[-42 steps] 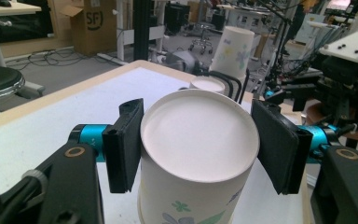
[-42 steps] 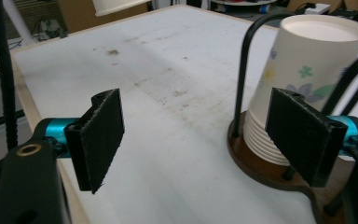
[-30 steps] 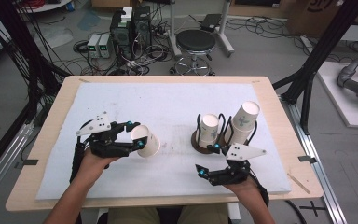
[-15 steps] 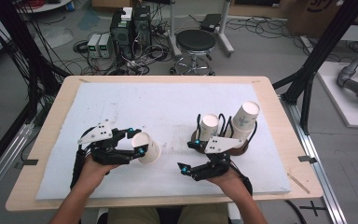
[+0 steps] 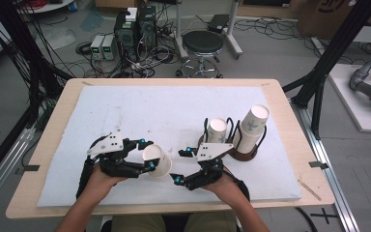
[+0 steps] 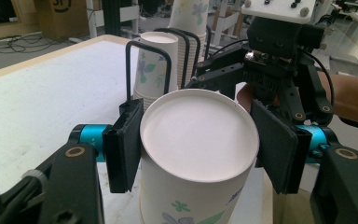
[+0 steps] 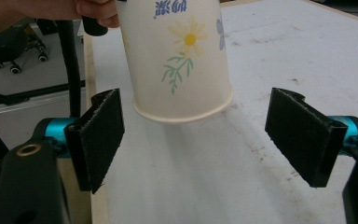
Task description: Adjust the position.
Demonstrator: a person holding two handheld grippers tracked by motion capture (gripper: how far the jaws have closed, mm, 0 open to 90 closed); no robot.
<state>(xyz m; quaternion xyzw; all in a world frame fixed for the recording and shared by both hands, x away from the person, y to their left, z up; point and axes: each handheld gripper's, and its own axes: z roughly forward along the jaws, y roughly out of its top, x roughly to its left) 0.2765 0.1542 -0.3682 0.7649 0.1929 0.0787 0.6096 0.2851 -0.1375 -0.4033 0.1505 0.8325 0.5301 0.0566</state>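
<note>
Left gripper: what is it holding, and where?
The left gripper is shut on a paper cup, pads on opposite sides just below its closed end.

even bright indoor light, soft shadows; slight motion blur in right gripper view.

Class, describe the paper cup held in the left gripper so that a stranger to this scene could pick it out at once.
Start at the white mat on the wooden table and go to its near edge. There the left gripper clamps a paper cup. Unlike the two cup stacks standing in the black wire holder, it is single, tipped sideways and off the mat.
</note>
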